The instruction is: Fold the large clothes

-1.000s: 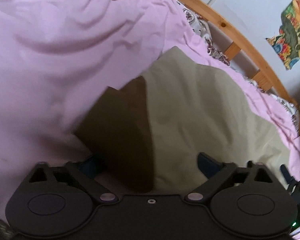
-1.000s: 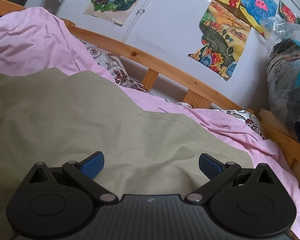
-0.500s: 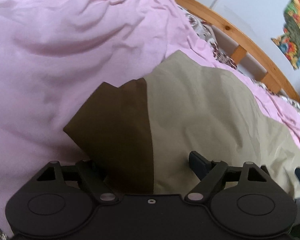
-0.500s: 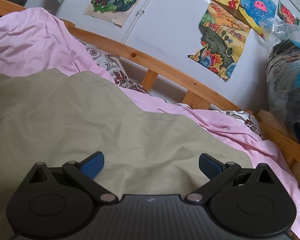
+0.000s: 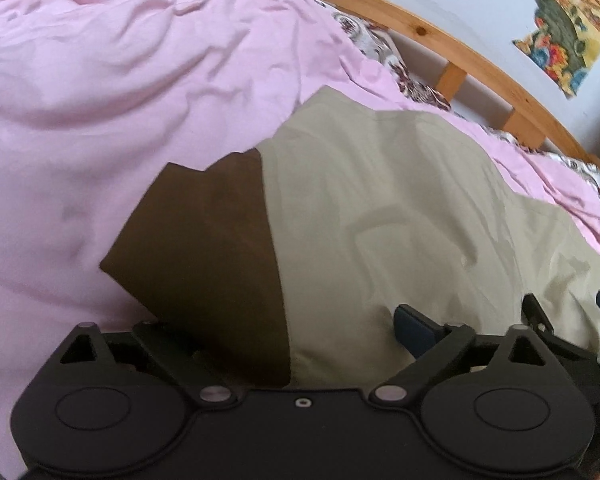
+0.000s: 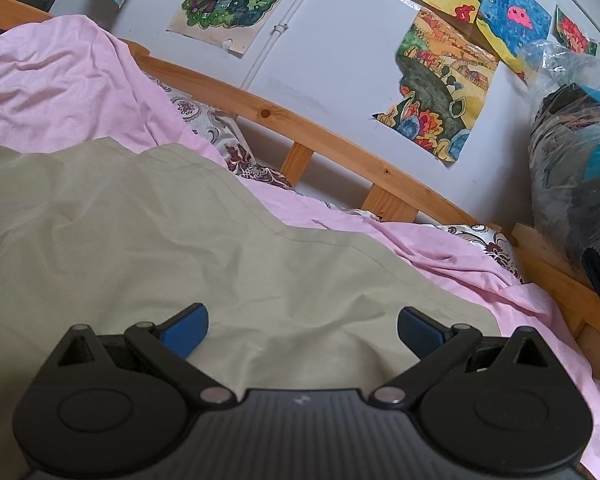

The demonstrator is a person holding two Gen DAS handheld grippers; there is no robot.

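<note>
We see a large khaki garment (image 5: 400, 216) spread out on a bed, lying on a rumpled pink sheet (image 5: 120, 80). One part of it, a dark brown panel (image 5: 208, 248), lies at the garment's left side in the left wrist view, its pointed edge resting on the pink sheet.

The left hand-held gripper (image 5: 284, 332) hangs over the near edge of the garment, tilted down at it. Its jaws have just been opening and now stand wide apart; the seam between brown and khaki cloth runs up between them, but only the right blue pad shows, the left one being hidden behind the brown cloth, and we see no pinch on the fabric.

The right hand-held gripper (image 6: 302, 330) sits low over the khaki cloth nearer the garment's right end, pointing almost level toward the wooden bed rail (image 6: 340, 136). Its two blue pads are spread wide with flat cloth lying between and beneath them, nothing gripped.

Beyond the rail, colourful drawings (image 6: 440, 92) are stuck on the pale wall, a patterned pillow (image 6: 236, 152) peeks from under the pink sheet, and a clear plastic bag of dark things (image 6: 576, 152) stands at the right
</note>
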